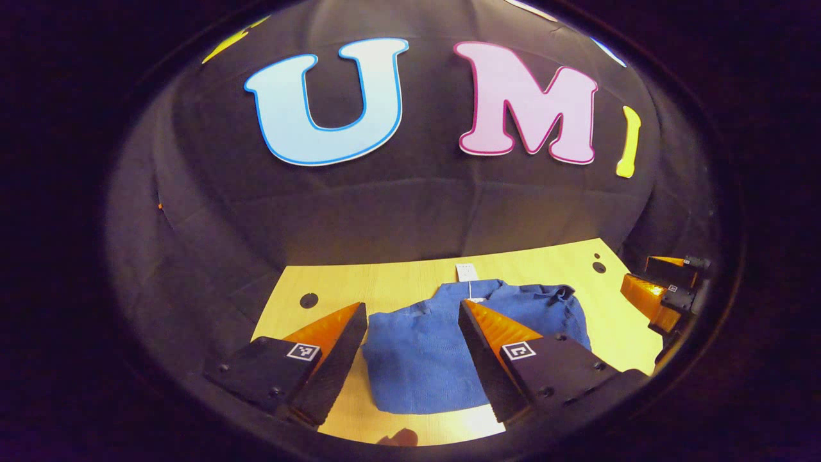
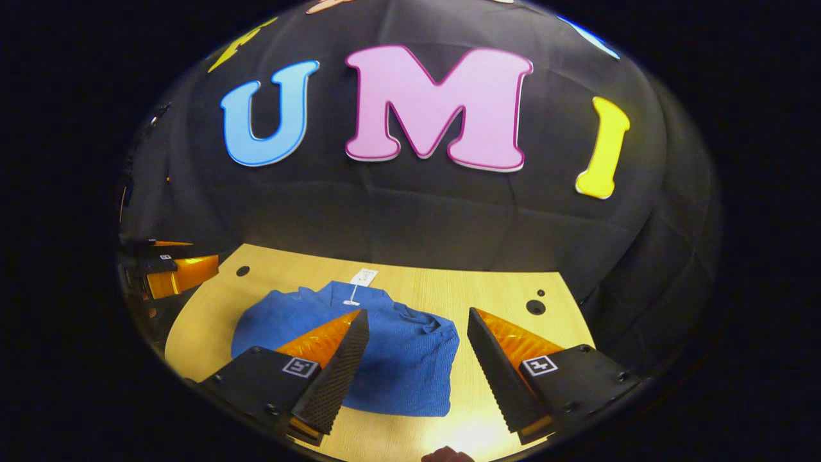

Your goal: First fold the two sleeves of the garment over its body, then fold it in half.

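Blue garment (image 1: 417,359) lying mid-bench, sleeves already folded in, white tag (image 1: 466,271) at the collar toward the wall. Bare bench (image 2: 500,289) all round it — wider on the right. Left hand-held gripper (image 1: 412,317) hanging above the cloth, fingers spread wide, gripping nothing. Right hand-held gripper (image 2: 418,324) likewise spread over the garment's right edge, free of it.

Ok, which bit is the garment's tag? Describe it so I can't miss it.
Find the pale wooden table, then the blue knitted garment lying on it. At the garment's far edge, by the neckline, a small white paper tag lies on the wood, the one white item there.
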